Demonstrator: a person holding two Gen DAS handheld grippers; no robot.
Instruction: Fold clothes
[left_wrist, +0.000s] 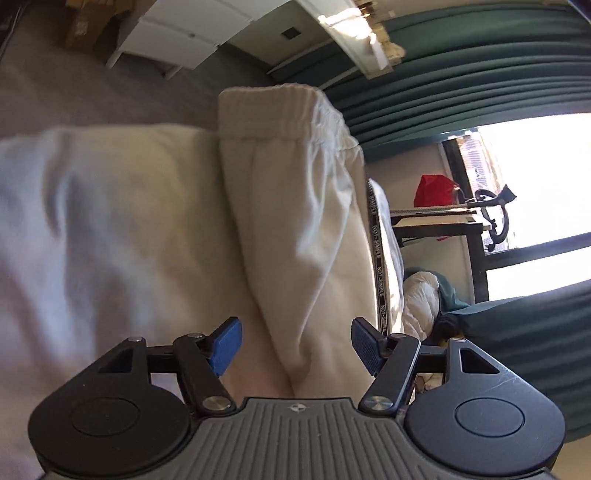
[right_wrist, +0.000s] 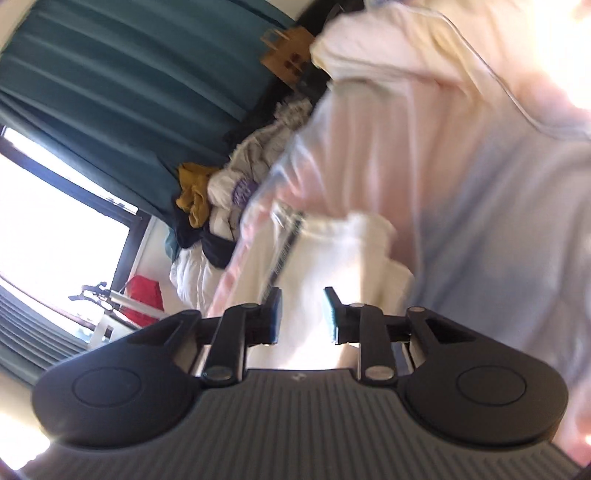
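Trousers (left_wrist: 291, 221): cream pair lying folded on the pale bed cover (left_wrist: 110, 206), waistband farthest from the camera | left gripper (left_wrist: 295, 345): hovering above them, jaws standing wide, holding nothing | right gripper (right_wrist: 302, 314): jaws standing partly apart over blurred cream cloth, gripping nothing

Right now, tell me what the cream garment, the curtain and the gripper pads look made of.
Cream garment: soft matte knit, probably cotton fleece; gathered elastic waistband, rounded folds.
Curtain: heavy matte green cloth; deep regular pleats.
Gripper pads: blue, finely ribbed, likely rubber or plastic.
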